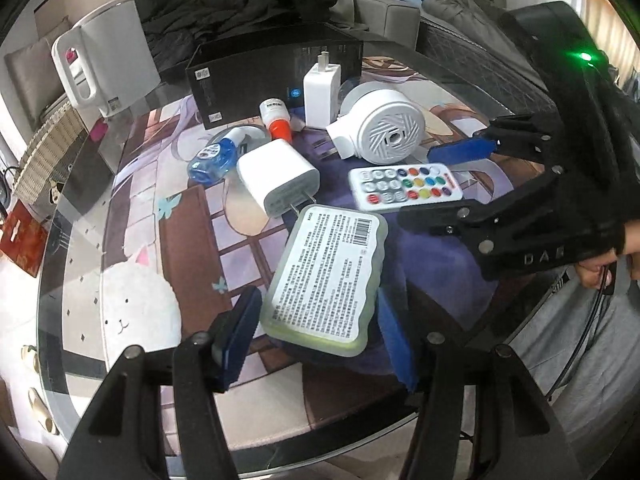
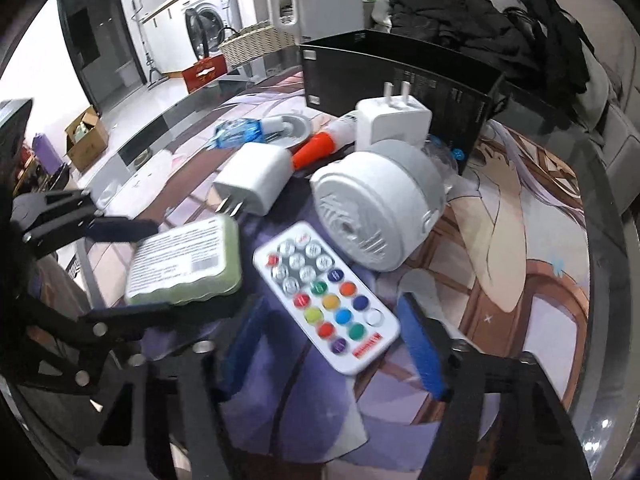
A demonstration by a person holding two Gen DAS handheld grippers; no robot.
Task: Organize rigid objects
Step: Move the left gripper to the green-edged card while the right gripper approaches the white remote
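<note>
A pale green case [image 1: 328, 280] with a printed label lies between my left gripper's [image 1: 316, 300] blue pads, which press on both its long sides. From the right wrist view, that left gripper [image 2: 176, 268] holds the case [image 2: 186, 264] by its end. A white remote [image 2: 328, 300] with coloured buttons lies slantwise between the spread fingers of my right gripper [image 2: 332, 302], with gaps on both sides. In the left wrist view the right gripper [image 1: 440, 184] straddles the remote's [image 1: 406, 188] right end. A hand holds it.
Behind these lie a white round device [image 1: 376, 132], a white charger [image 1: 280, 180], an upright plug adapter [image 1: 322, 92], a blue tape dispenser [image 1: 216, 156] and an orange-capped tube [image 1: 276, 120]. A black box [image 1: 276, 76] and white kettle [image 1: 104, 68] stand at the back. The glass table's rim [image 1: 52, 280] curves left.
</note>
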